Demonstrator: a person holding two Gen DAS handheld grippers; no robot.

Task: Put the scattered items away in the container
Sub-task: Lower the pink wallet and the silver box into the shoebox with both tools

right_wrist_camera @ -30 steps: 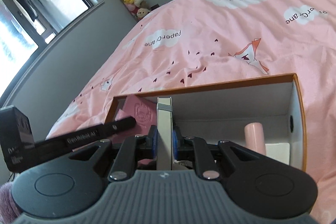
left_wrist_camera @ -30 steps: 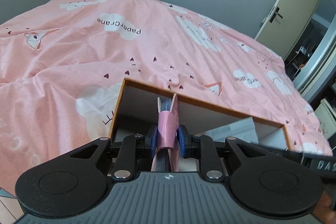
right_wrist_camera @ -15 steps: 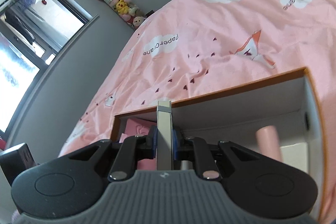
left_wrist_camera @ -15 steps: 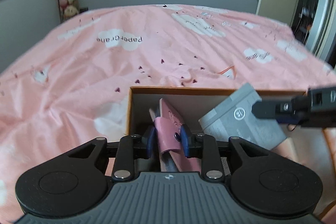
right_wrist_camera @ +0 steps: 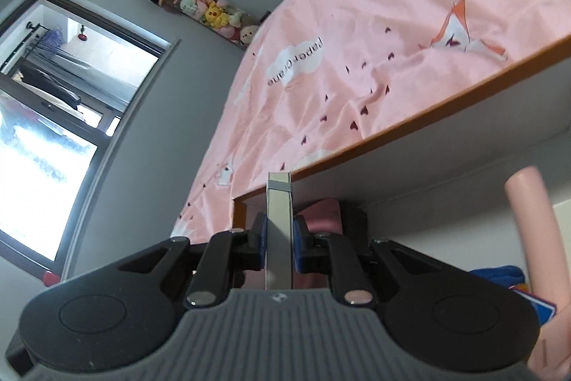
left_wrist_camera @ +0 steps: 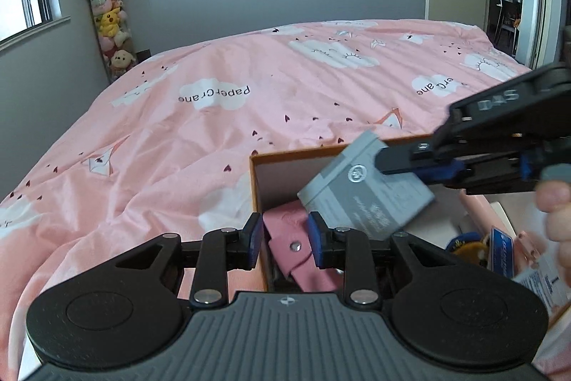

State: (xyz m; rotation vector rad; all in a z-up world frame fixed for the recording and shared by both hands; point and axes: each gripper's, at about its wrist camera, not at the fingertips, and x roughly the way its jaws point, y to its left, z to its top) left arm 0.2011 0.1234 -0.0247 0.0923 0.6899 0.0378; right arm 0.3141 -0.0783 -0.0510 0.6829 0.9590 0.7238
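The orange-rimmed cardboard box [left_wrist_camera: 285, 155] sits on the bed, its rim [right_wrist_camera: 428, 102] also crossing the right wrist view. A pink snap wallet [left_wrist_camera: 296, 250] lies inside its left corner. My left gripper [left_wrist_camera: 285, 240] hovers just over it, jaws slightly apart, pads off the wallet. My right gripper [right_wrist_camera: 280, 240] is shut on a flat grey carton [right_wrist_camera: 280, 220]. In the left wrist view this carton [left_wrist_camera: 364, 193] hangs tilted over the box, with the right gripper [left_wrist_camera: 410, 163] pinching its upper corner. The pink wallet [right_wrist_camera: 323, 213] shows behind the carton.
In the box are a pale pink tube [right_wrist_camera: 531, 220], a blue and yellow item [left_wrist_camera: 464, 247] and a blue-white packet [left_wrist_camera: 501, 252]. A person's fingers [left_wrist_camera: 556, 202] show at right. Pink bedspread [left_wrist_camera: 249, 116] surrounds the box; a plush-toy column [left_wrist_camera: 107, 20] stands by the wall.
My left gripper's jaws have parted and let go of the pink wallet, which now rests in the box. The left gripper rolled level and drew back. The right gripper sank toward the box with the carton.
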